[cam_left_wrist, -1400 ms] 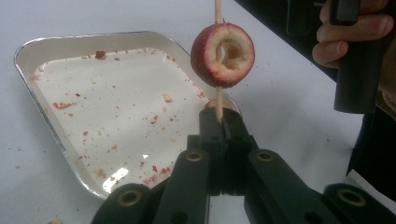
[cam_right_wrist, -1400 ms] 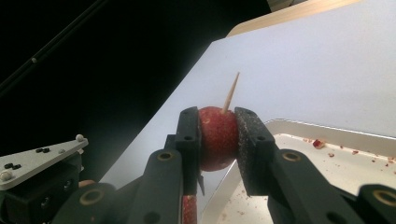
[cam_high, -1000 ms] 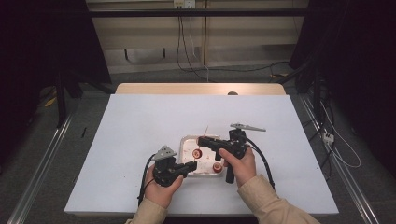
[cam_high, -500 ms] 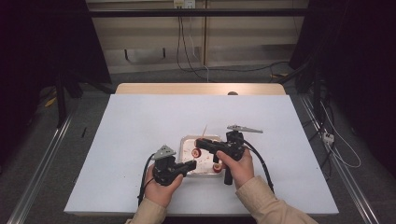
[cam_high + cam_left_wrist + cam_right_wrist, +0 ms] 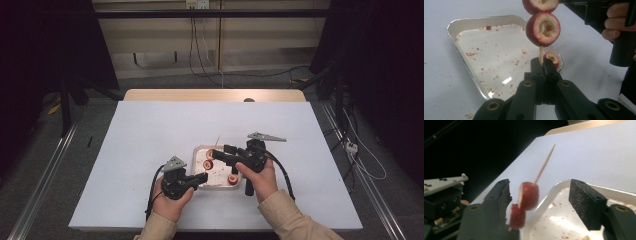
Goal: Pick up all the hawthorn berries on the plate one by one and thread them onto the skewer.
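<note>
My left gripper is shut on the lower end of a thin wooden skewer. The skewer stands up over the foil tray and carries two red hollow fruit rings, one above the other. In the high view the left gripper is at the tray's near left corner. My right gripper is open, with a jaw on either side of the two skewered rings; its left pad is close beside them. A third ring lies in the tray.
The shallow foil tray sits on the white table, slightly right of centre near the front, and holds red crumbs. The skewer's bare tip points up and away. Cables trail from both grippers towards the table's front edge.
My right gripper has moved left across the tray towards the skewer, and its jaws now straddle the skewered rings. The left gripper has held still with the skewer.
</note>
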Demonstrator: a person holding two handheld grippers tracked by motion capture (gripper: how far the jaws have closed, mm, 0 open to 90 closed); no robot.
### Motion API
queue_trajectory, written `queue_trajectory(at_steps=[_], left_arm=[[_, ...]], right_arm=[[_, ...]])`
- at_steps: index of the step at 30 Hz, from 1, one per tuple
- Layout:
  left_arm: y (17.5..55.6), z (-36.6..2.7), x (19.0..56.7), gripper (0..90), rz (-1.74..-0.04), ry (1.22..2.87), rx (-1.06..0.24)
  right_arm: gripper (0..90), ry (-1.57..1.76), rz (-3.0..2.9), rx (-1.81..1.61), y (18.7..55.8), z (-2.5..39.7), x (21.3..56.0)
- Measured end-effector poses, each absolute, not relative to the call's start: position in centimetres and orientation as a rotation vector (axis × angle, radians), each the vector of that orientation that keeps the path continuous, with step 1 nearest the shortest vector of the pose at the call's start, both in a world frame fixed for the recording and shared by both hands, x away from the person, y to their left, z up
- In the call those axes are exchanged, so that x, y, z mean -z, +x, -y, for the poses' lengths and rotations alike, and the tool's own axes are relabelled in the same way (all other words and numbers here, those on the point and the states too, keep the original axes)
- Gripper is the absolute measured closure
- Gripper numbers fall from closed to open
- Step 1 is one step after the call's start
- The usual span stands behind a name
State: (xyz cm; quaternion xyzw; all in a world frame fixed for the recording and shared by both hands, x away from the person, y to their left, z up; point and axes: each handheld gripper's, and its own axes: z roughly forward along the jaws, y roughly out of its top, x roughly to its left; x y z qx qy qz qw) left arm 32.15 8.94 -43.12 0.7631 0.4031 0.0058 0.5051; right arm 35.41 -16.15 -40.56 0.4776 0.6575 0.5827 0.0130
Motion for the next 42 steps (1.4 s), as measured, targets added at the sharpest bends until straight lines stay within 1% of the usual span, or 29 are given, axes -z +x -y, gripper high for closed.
queue_trajectory(at_steps=[2, 9, 15, 23, 24, 26, 28, 30, 32, 34, 35, 37, 38, 42], left_arm=[[32.2, -9.2, 43.1, 89.3, -0.975, 1.845, -0.02], [32.3, -9.9, 43.1, 89.3, -0.987, 1.85, -0.039], [32.4, -10.2, 43.1, 89.3, -0.989, 1.854, -0.047], [32.4, -10.3, 43.1, 89.3, -0.996, 1.854, -0.05], [32.4, -10.3, 43.1, 89.3, -0.996, 1.853, -0.05], [32.4, -10.3, 43.0, 89.3, -0.992, 1.853, -0.055], [32.4, -10.3, 43.0, 89.3, -0.992, 1.854, -0.054], [32.4, -10.3, 43.0, 89.3, -0.995, 1.856, -0.051], [32.3, -10.3, 43.0, 89.3, -0.994, 1.856, -0.052], [32.4, -10.3, 43.0, 89.3, -0.993, 1.855, -0.055], [32.4, -10.4, 43.0, 89.3, -0.993, 1.854, -0.056], [32.4, -10.4, 43.0, 89.3, -0.993, 1.856, -0.056], [32.4, -10.4, 43.0, 89.3, -0.991, 1.858, -0.056], [32.4, -10.4, 43.0, 89.3, -0.991, 1.859, -0.056]], right_arm=[[26.4, 1.473, -2.044, -1.803, 35.4, 16.5, 40.6], [20.3, 1.407, -2.104, -1.673, 35.2, 17.6, 41.2], [17.6, 1.37, -2.157, -1.565, 34.9, 18.2, 42.1], [18.2, 1.37, -2.21, -1.487, 34.6, 19.0, 43.2], [19.4, 1.358, -2.222, -1.468, 34.5, 19.1, 43.3], [26.0, 1.332, -2.247, -1.449, 34.3, 19.2, 43.5], [28.0, 1.308, -2.27, -1.433, 34.1, 19.2, 43.7], [37.0, 1.287, -2.304, -1.422, 34.0, 19.2, 43.9], [40.9, 1.273, -2.314, -1.416, 33.9, 19.3, 44.2], [47.8, 1.268, -2.325, -1.412, 33.8, 19.3, 44.4], [47.9, 1.261, -2.329, -1.409, 33.8, 19.3, 44.4], [52.6, 1.252, -2.336, -1.395, 33.7, 19.3, 44.5], [53.6, 1.245, -2.339, -1.401, 33.6, 19.3, 44.6], [54.5, 1.263, -2.357, -1.369, 33.4, 19.2, 44.9]])
